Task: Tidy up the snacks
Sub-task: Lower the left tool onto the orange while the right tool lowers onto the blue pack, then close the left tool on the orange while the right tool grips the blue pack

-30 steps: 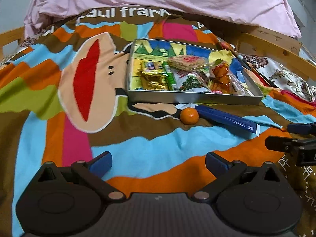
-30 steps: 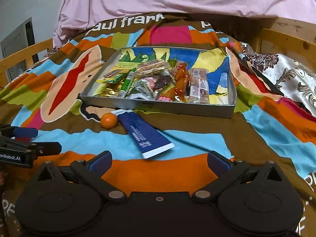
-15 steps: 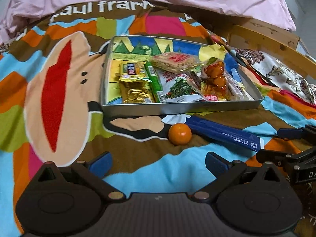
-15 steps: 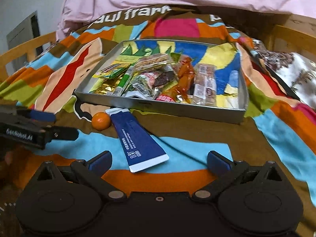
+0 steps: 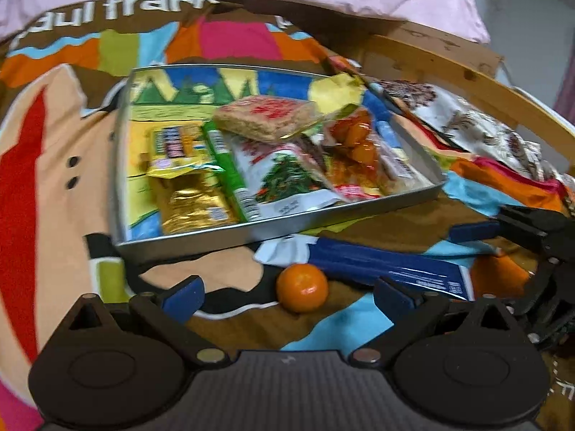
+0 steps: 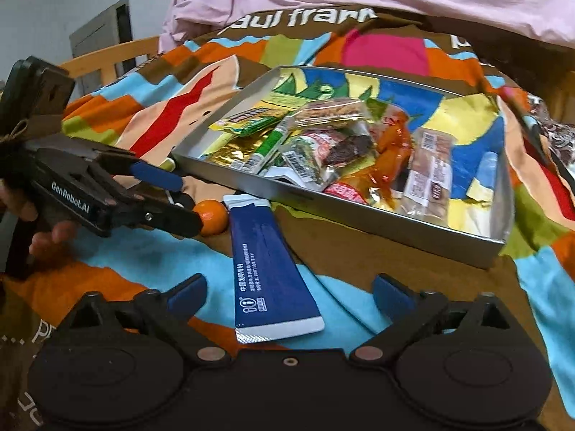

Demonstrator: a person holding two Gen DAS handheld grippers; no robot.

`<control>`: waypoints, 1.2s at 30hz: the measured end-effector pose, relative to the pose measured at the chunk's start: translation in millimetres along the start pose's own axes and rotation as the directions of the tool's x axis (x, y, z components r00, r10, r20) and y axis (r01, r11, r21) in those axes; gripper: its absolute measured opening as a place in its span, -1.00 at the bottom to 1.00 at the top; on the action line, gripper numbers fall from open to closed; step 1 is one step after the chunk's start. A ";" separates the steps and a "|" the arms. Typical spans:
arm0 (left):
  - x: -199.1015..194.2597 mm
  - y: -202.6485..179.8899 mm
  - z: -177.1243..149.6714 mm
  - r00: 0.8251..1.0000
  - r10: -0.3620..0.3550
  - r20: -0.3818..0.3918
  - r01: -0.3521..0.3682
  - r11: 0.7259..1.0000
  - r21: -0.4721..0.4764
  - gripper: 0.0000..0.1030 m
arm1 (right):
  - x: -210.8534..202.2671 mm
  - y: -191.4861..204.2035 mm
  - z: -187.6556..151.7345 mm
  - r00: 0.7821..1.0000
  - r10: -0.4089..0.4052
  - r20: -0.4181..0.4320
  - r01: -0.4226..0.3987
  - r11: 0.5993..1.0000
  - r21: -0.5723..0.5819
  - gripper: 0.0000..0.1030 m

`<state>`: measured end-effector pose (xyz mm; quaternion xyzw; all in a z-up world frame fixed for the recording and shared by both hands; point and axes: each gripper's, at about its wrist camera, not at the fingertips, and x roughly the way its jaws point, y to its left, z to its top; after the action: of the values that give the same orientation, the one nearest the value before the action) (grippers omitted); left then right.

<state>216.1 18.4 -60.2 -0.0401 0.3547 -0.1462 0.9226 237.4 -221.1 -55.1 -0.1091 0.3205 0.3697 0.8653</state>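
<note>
In the left wrist view the left gripper [image 5: 287,292] is spread wide around the small orange [image 5: 302,288], which lies on the blanket [image 5: 54,165] just beside the near edge of the tray [image 5: 251,231]. To grip well, it should close gently at the middle of the fruit, because it may roll. In the right wrist view the right gripper [image 6: 287,292] is spread too and holds nothing, above the blue tube [image 6: 267,273].

Your left gripper [image 6: 179,197] carries white lettering reading "GenRobot.AI" on its black body. Near the far edge of the blanket [image 6: 359,46], large white letters read "aul fran", cut off at both ends. The blue tube [image 6: 266,273] has white print too small to read.
</note>
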 end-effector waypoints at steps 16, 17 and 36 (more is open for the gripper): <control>14.1 6.2 -2.1 0.992 -0.127 -0.009 0.127 0.992 -0.001 0.15 | 16.5 9.0 7.3 0.995 0.093 -0.026 -0.093 0.996 -0.015 0.20; 15.8 4.8 -2.4 0.993 -0.121 -0.016 0.121 0.993 0.006 0.08 | 17.2 8.6 8.1 0.995 0.096 -0.026 -0.096 0.995 -0.005 0.13; -7.1 -15.3 -22.6 0.999 0.018 -0.029 -0.019 1.000 -0.023 -0.29 | 5.4 20.4 -2.3 0.997 0.016 -0.078 -0.013 0.999 0.040 0.00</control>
<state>192.3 6.6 -69.8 -0.0453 0.3702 -0.1342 0.9181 224.7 -204.7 -59.3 -0.1041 0.3622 0.3649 0.8513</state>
